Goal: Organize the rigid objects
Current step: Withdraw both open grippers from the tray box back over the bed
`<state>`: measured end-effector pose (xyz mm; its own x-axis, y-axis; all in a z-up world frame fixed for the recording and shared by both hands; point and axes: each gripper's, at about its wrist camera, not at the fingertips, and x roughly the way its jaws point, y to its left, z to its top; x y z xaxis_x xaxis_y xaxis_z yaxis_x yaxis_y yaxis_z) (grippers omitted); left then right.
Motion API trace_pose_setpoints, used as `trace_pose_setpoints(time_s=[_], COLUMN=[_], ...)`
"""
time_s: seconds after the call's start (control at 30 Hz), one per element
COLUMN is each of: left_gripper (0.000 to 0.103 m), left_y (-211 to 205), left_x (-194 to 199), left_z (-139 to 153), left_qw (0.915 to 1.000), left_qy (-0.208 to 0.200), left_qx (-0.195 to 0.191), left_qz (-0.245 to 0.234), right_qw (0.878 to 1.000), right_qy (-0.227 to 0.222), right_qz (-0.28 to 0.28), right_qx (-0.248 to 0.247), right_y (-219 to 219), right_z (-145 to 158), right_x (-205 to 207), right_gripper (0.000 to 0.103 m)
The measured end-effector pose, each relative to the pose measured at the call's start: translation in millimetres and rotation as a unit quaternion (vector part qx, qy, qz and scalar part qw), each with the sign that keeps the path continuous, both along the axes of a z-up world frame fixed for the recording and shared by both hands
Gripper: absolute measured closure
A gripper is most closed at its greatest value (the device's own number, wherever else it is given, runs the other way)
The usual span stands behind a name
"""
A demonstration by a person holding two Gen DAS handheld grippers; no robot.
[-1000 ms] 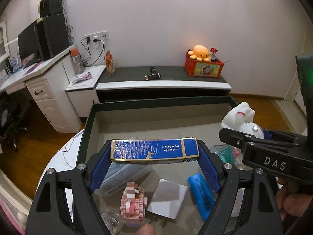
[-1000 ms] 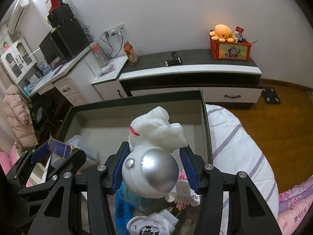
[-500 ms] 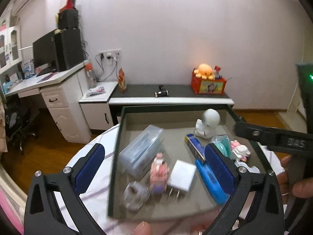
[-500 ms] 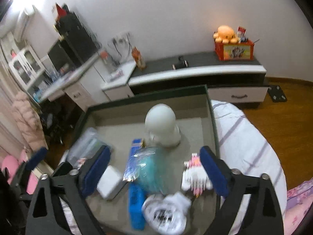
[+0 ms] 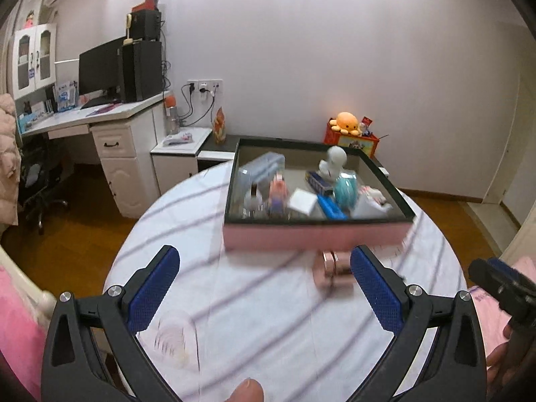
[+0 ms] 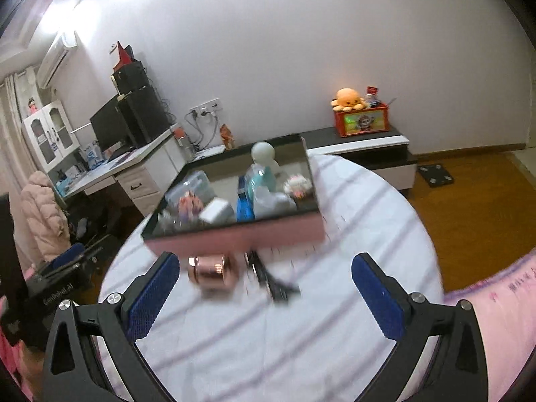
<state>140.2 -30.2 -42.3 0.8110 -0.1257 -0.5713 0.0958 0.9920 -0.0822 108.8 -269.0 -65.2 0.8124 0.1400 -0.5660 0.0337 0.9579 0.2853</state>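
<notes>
A pink box [image 5: 315, 232] with a dark rim stands on the round white striped table [image 5: 268, 301]. It holds several objects: a white figure [image 5: 331, 164], a blue box [image 5: 320, 182], a clear case [image 5: 261, 169] and a white adapter [image 5: 303, 201]. The box also shows in the right wrist view [image 6: 241, 234]. A rose-gold cylinder [image 6: 211, 271] and a small black object [image 6: 271, 279] lie on the table in front of the box. My left gripper [image 5: 264, 289] and my right gripper [image 6: 264, 293] are both open and empty, drawn back over the table.
A white desk [image 5: 100, 124] with a monitor stands at the left. A low dark cabinet [image 6: 361, 144] carries a red toy box with an orange octopus [image 6: 348, 98]. Pink bedding [image 6: 495, 301] lies at the right of the table.
Both grippers let go of their loads, the blue box and the white figure, which now lie in the box. Both grippers opened and pulled back from the box over the table.
</notes>
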Motion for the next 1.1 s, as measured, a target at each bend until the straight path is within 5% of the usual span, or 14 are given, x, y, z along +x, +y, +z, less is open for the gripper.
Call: trace_pose_setpoints(time_s=[0.4, 1.1], left_gripper=[0.0, 0.0], left_y=[7, 12], left_x=[-64, -64], left_z=[-11, -23], left_qw=[0.9999, 0.9994], left_qy=[0.012, 0.028], left_qx=[0.01, 0.009], left_qz=[0.007, 0.015], right_qw=[0.998, 0.999], right_qy=[-0.003, 0.024], right_qz=[0.051, 0.031], right_qx=[-0.036, -0.026], right_y=[43, 24], right_z=[-11, -25], right_x=[-54, -51], right_gripper=[0.0, 0.0])
